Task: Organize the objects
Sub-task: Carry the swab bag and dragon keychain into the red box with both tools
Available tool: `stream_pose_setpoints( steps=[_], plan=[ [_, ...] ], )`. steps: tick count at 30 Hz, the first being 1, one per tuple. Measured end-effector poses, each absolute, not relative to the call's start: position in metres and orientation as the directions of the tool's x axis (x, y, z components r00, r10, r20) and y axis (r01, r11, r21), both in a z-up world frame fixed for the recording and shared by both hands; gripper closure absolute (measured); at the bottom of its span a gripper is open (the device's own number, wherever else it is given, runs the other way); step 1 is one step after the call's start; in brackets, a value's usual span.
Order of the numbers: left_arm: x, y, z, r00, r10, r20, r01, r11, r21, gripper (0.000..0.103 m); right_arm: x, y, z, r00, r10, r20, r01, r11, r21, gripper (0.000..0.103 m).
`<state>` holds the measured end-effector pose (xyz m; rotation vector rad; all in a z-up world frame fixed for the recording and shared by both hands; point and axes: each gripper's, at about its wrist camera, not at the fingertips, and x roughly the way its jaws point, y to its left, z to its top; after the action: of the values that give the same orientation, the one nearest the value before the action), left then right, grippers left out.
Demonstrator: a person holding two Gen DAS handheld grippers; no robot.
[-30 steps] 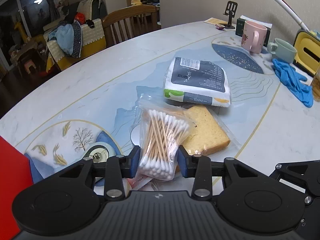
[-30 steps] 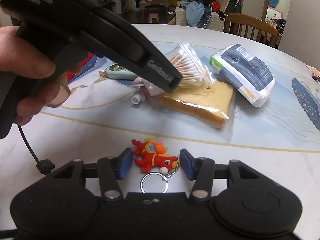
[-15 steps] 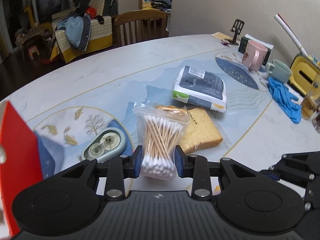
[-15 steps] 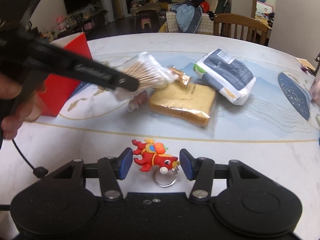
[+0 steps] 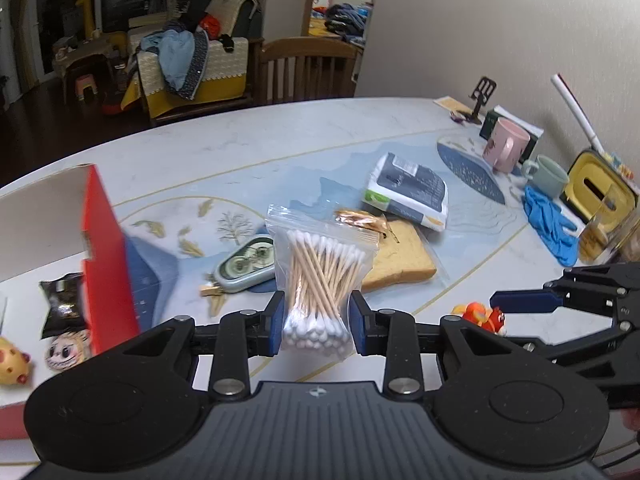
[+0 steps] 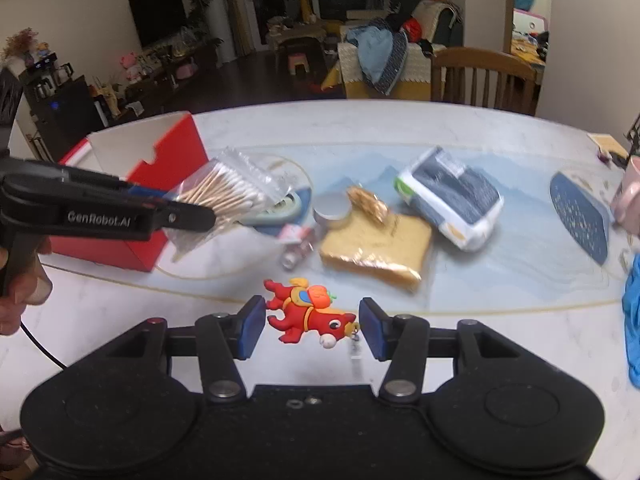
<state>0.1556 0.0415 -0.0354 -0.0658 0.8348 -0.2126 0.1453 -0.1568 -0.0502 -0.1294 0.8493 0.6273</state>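
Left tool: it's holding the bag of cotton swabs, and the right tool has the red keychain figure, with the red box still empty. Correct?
Not quite. The red box is not empty: the left wrist view shows a dark snack packet and small toy figures inside. The rest stands: the left tool grips the bag of cotton swabs, and the right tool holds the red keychain figure.

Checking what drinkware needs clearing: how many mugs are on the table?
2: a pink mug near the wall, and a pale green mug just beside it, next to the blue gloves. Others may sit out of view.
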Motion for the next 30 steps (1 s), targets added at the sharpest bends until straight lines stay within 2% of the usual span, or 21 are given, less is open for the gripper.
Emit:
stream_pose_setpoints(
  steps=[17, 30],
  plan=[
    [0.108, 0.126, 0.001, 0.703, -0.174, -0.689, 0.073, 0.982, -0.173, 0.072, 0.140, -0.087, 0.005, 0.463, 0.546, -0.698, -0.676, 0.727, 0.120, 0.052],
    [0.075, 0.219, 0.001, 0.700, -0.081, -0.710, -0.038, 0.988, -0.150, 0.072, 0.134, 0.002, 0.018, 0.411, 0.586, -0.698, -0.767, 0.637, 0.083, 0.052]
  ],
)
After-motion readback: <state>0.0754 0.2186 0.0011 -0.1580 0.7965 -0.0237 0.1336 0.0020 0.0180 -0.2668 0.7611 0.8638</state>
